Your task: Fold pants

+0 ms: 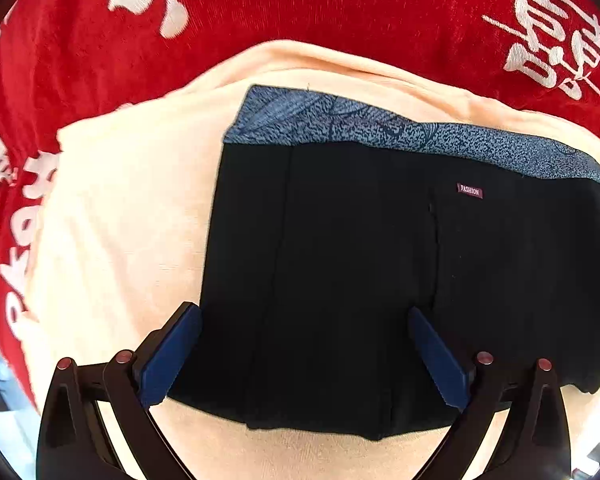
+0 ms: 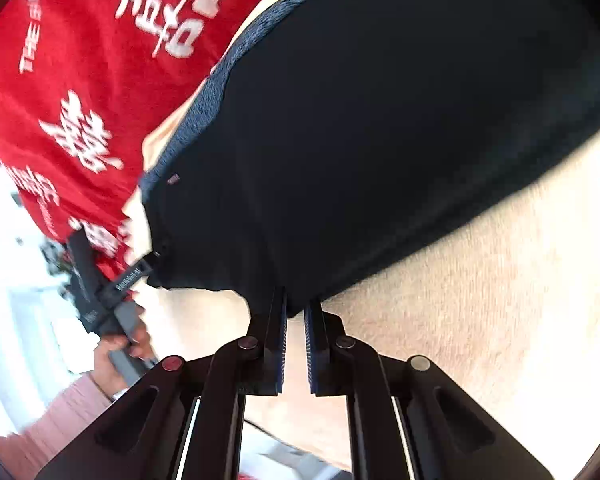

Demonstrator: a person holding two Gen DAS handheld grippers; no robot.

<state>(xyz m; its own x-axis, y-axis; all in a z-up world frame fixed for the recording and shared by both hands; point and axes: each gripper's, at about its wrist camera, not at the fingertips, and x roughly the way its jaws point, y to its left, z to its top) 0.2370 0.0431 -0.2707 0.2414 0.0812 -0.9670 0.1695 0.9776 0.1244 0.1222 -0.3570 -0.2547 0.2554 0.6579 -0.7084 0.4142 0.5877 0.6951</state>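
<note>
Folded black pants (image 1: 340, 260) with a blue-grey patterned waistband (image 1: 340, 128) and a small "FASHION" label (image 1: 469, 191) lie flat on a cream cloth (image 1: 120, 200). My left gripper (image 1: 303, 310) points steeply down over the near edge of the pants, jaws wide open, blue pads (image 1: 172, 352) on either side of the fabric without pressing it. In the right wrist view the pants (image 2: 380, 140) fill the middle. My right gripper (image 2: 297, 300) is nearly closed, its tips pinching the near hem of the pants.
A red cloth with white lettering (image 1: 300, 8) lies under the cream cloth (image 2: 480, 280) and spreads beyond it. A person's hand (image 2: 116, 356) in a pink sleeve (image 2: 60, 420) holds the left tool at the left of the right wrist view.
</note>
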